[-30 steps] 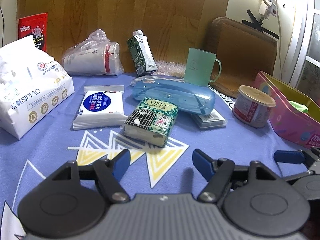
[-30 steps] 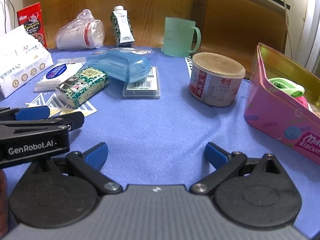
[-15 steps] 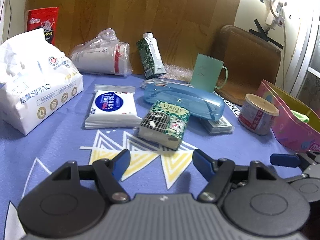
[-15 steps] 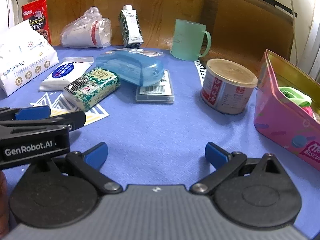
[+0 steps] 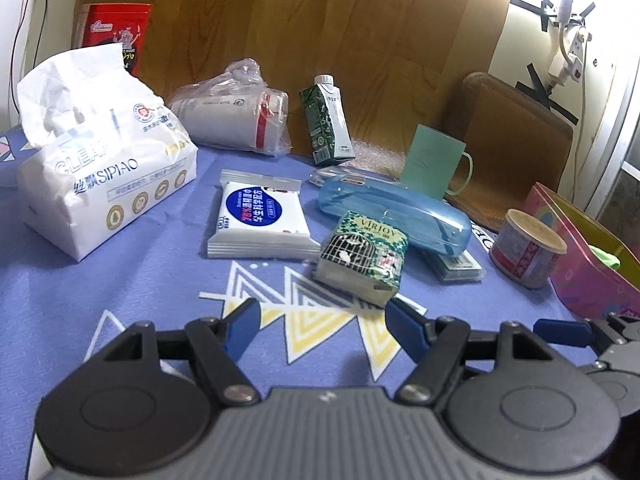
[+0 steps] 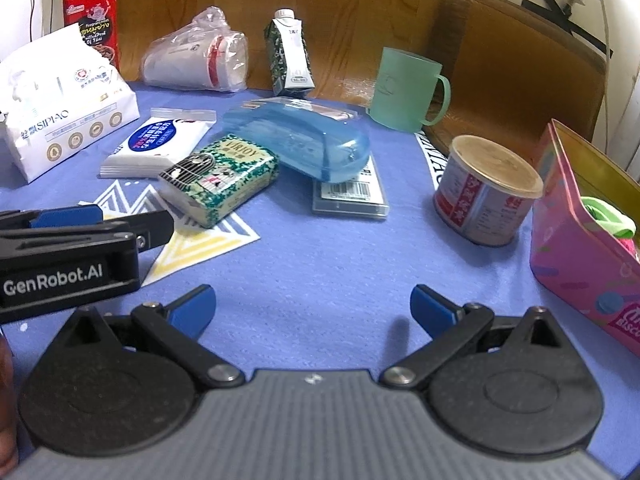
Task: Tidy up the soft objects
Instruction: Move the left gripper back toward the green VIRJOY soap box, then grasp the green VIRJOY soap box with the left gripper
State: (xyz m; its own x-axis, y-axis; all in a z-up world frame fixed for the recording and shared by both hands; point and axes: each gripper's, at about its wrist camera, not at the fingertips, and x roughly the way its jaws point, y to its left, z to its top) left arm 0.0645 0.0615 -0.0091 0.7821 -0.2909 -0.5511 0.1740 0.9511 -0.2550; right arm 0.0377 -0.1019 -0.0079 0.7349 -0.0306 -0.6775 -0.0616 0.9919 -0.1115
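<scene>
Three soft packs lie on the blue cloth: a big white tissue pack (image 5: 104,168) (image 6: 68,120) at the left, a flat wet-wipes pack (image 5: 256,216) (image 6: 160,140), and a small green pocket-tissue pack (image 5: 364,256) (image 6: 220,176). My left gripper (image 5: 322,320) is open and holds nothing; the green pack is just beyond its right fingertip. Over bare cloth my right gripper (image 6: 312,300) is open, with nothing between its fingers. Each gripper shows in the other's view, the left gripper (image 6: 80,220) and the right gripper (image 5: 560,332). A pink tin (image 5: 580,256) (image 6: 572,240) at the right holds something soft and green (image 6: 608,220).
Behind the packs lie a blue plastic case (image 5: 392,212), a flat clear box (image 6: 352,192), a round can (image 6: 484,192), a green mug (image 6: 404,88), a milk carton (image 5: 326,120), bagged paper cups (image 5: 232,116) and a red packet (image 5: 116,32). A wooden board stands at the back.
Both grippers have slid to the left and rolled slightly, so the whole scene has shifted right in both views. The jaws stand as before and nothing on the cloth has moved.
</scene>
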